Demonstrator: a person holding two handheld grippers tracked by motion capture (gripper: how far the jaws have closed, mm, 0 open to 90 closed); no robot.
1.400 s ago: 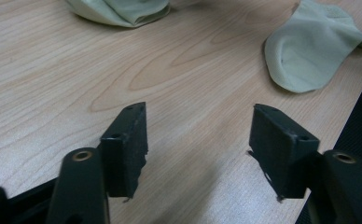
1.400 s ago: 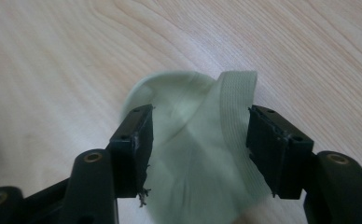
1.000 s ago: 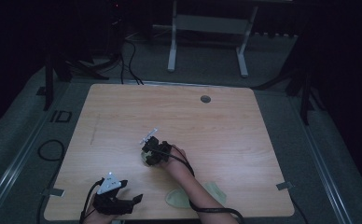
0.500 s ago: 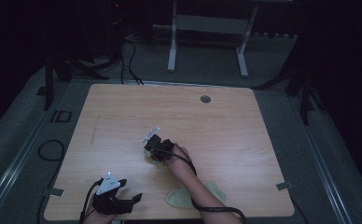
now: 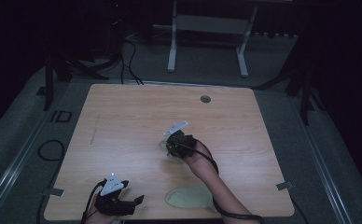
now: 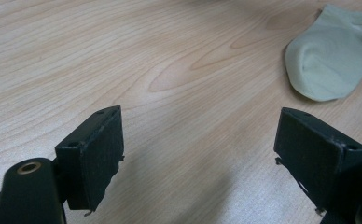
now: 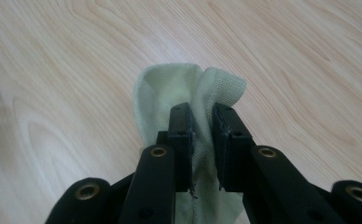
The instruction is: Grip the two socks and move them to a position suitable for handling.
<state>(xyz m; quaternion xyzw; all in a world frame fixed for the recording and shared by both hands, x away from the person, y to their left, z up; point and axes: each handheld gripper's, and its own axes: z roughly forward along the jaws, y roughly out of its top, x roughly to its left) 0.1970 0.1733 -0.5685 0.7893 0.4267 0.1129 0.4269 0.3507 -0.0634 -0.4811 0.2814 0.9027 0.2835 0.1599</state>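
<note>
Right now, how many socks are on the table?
2. One sock is pinched in the right gripper near the table's middle; the other sock lies flat at the near edge, by the right forearm.

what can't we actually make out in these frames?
- Held sock: right gripper view, its near part sits behind the closed jaws of the right gripper; high view, mostly under that gripper, dim and small.
- Second sock: left gripper view, cut by the right edge; high view, partly under the forearm.
- Left gripper: high view, cut by the bottom edge.
</note>
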